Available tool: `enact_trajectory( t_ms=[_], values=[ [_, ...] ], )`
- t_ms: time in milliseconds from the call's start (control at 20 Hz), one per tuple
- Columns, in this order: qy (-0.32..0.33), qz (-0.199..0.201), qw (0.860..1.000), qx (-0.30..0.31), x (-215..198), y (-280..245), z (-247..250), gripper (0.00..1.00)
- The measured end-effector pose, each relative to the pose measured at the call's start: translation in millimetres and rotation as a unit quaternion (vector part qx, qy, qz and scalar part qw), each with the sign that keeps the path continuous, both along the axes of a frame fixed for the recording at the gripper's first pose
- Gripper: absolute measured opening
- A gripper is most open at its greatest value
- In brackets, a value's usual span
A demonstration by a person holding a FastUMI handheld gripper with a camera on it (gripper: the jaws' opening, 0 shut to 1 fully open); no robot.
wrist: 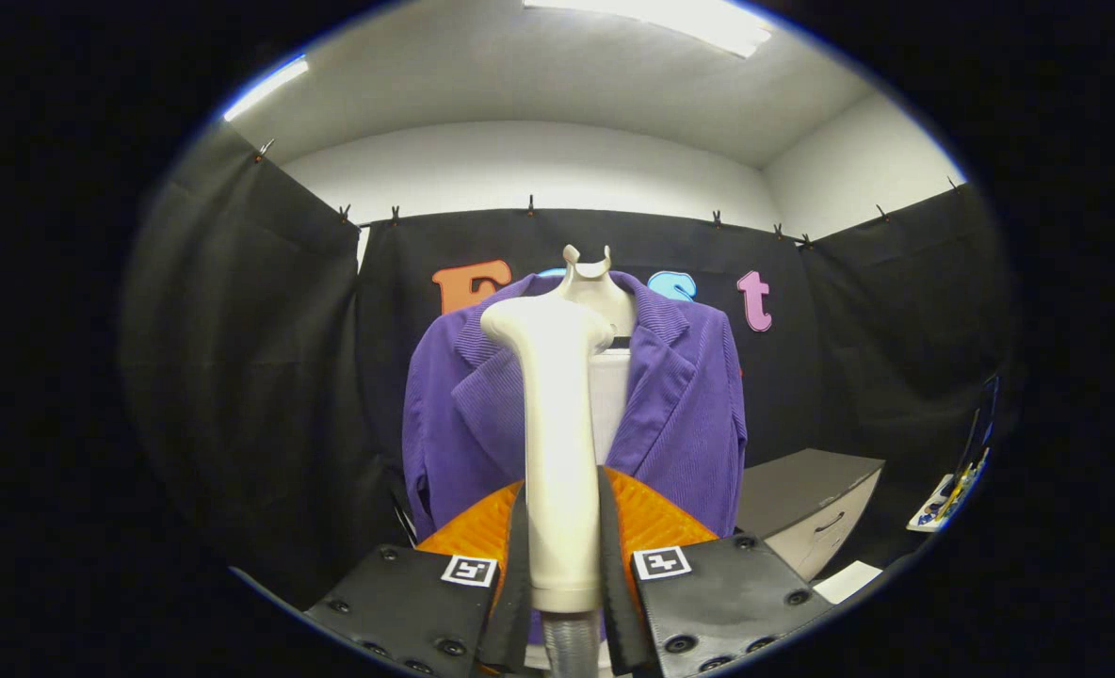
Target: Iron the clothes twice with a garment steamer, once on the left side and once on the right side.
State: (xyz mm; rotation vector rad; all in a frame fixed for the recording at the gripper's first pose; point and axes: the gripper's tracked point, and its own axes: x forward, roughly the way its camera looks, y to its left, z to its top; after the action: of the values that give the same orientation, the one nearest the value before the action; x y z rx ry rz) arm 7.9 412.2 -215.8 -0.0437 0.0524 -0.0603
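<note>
Both jaws of the gripper [562, 556] press on the upright white garment steamer [557, 443], whose handle hides part of the purple ribbed jacket [689, 414] hung on a pale mannequin [595, 282] beyond them, its hem cut off behind the fingers.

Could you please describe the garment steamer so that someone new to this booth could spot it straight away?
Find the purple jacket hanging on a pale mannequin. In front of it, the garment steamer stands upright, clamped between the gripper fingers. It is the smooth cream wand with a flared head.
</note>
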Motion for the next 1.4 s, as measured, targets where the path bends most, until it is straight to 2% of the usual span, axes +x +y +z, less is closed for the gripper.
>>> enact_trajectory(
  t_ms=[300, 550, 1400],
  values=[
    [0.020, 0.021, 0.999, -0.014, 8.1, 26.7, -19.7, 0.39],
    [0.039, 0.024, 0.999, -0.025, 12.3, 33.1, -41.0, 0.39],
    [0.099, 0.022, 0.993, -0.067, -8.0, 24.3, -113.8, 0.40]
  ],
)
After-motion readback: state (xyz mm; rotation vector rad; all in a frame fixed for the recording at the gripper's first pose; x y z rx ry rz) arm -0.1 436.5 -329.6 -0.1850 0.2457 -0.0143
